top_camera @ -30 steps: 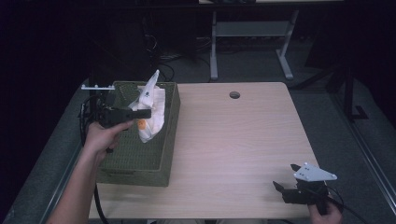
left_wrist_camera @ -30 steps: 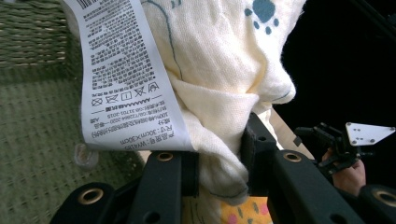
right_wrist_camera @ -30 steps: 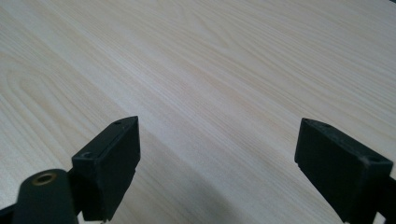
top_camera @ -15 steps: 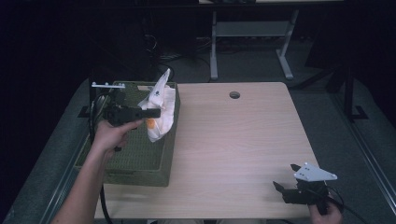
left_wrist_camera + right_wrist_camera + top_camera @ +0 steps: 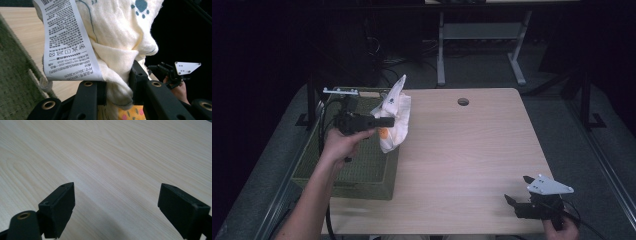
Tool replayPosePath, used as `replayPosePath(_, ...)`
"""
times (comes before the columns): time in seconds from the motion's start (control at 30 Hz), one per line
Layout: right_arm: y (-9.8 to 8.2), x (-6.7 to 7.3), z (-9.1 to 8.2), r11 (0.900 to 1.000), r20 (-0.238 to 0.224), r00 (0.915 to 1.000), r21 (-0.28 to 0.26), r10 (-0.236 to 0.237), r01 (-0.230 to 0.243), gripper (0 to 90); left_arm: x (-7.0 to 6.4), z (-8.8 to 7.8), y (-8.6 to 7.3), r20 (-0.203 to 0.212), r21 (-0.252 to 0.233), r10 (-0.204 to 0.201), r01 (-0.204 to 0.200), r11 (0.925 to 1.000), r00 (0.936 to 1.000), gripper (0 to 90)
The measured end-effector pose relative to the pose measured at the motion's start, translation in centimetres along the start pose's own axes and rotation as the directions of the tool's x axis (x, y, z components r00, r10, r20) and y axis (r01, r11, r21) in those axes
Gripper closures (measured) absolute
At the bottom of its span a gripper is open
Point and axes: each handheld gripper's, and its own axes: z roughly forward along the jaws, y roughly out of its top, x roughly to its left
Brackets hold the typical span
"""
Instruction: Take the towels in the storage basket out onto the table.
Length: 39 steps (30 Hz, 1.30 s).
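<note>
Green mesh basket (image 5: 352, 170) sits at the left edge of the pale wood worktop (image 5: 462, 150), with a white bar across its far rim. My left hand (image 5: 343, 142) reaches in above the basket and carries my left claw (image 5: 388, 121), which points toward the right. My left claw is clamped on a cream cloth (image 5: 394, 120); the cloth hangs in the air over the basket's right wall, one corner standing up above the claw and the rest drooping below it. In the left gripper view, the cloth (image 5: 117, 45) is bunched between the two black jaws of my left claw (image 5: 117, 90). It carries blue paw prints, a blue line drawing and an orange patch at its lower end. A white care label (image 5: 67, 42) with printed text hangs from it on the left side. A round hole (image 5: 463, 101) sits near the far edge of the worktop. My right claw (image 5: 518, 190) rests low at the near right corner of the worktop, well apart from the cloth. In the right gripper view, my right claw (image 5: 116, 205) stands wide, with bare wood between its jaws.
</note>
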Motion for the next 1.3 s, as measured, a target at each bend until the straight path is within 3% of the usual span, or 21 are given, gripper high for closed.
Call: replayPosePath(1.3,0.2,0.0,0.2,1.0,-0.008,1.0,-0.009,0.0,0.0,13.9,-2.6,8.1,-0.2,0.112,0.072,0.043,-0.052,0.9961,0.9927,72.4)
